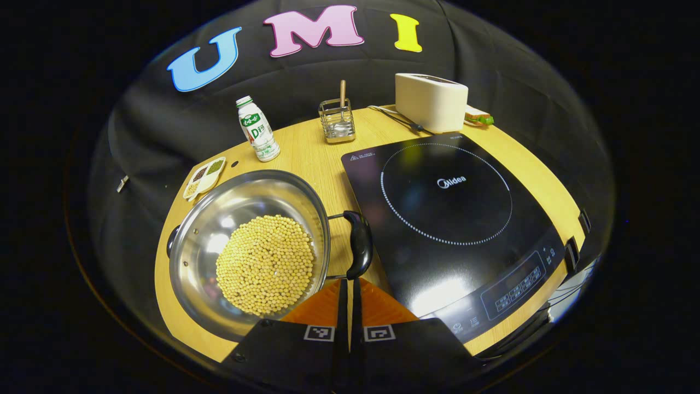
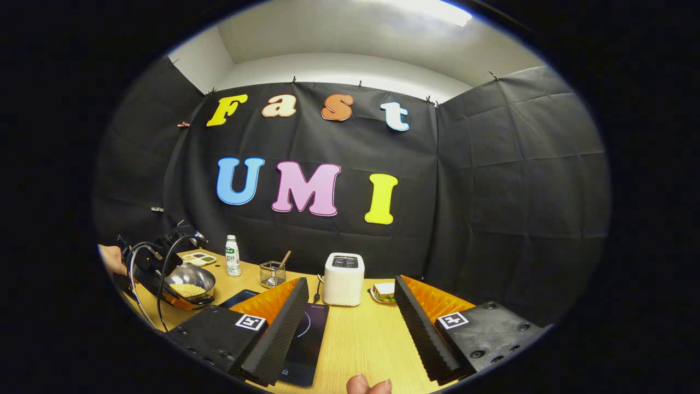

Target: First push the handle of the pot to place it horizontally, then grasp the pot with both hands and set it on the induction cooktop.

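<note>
1. The left tool (image 1: 349,284), fingers pressed together, touches the black pot handle (image 1: 358,243).
2. The steel pot of yellow beans (image 1: 249,249) sits on the wooden table (image 1: 306,153), left of the black induction cooktop (image 1: 454,219).
3. The right tool (image 2: 350,312) hangs spread wide.

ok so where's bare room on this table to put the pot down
The induction cooktop glass is bare. There is bare wood between the pot, bottle and utensil rack. It is crowded at the pot's near handle, where the shut left hand-held gripper sits.
</note>
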A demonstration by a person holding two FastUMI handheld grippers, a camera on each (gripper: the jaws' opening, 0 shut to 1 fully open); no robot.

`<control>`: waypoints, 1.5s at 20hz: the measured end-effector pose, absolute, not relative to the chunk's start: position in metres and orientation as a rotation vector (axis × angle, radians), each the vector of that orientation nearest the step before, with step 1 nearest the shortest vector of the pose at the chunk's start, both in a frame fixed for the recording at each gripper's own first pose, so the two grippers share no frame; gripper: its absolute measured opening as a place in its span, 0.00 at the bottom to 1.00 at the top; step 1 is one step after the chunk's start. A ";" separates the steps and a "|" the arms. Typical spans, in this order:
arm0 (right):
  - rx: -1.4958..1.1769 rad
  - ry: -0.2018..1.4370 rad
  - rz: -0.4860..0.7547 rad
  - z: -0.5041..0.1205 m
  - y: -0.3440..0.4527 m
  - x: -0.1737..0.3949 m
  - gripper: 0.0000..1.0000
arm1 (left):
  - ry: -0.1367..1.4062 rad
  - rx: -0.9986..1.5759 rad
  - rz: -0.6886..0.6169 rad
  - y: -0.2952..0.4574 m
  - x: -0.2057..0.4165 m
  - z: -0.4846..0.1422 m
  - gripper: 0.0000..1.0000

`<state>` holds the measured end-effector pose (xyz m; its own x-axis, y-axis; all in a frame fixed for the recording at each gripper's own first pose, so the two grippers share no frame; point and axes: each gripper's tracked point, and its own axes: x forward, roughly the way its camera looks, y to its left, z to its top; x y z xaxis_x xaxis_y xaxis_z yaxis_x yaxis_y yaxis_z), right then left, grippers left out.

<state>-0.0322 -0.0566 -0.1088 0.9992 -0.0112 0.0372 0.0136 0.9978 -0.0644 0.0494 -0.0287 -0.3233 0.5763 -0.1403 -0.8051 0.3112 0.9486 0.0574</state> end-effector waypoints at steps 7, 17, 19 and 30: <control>-0.060 -0.026 -0.021 -0.114 -0.064 -0.027 0.98 | 0.890 0.224 -0.239 -0.034 0.082 -0.324 0.05; 0.063 0.026 0.070 -0.125 -0.024 -0.017 0.98 | 0.750 0.060 -0.384 -0.050 0.064 -0.294 0.05; 0.089 0.058 0.111 -0.130 -0.005 -0.015 0.98 | 0.660 0.056 -0.361 -0.030 0.063 -0.271 0.05; 0.240 0.331 0.413 -0.155 0.142 0.022 0.98 | 0.533 0.014 -0.088 0.175 0.070 -0.218 0.96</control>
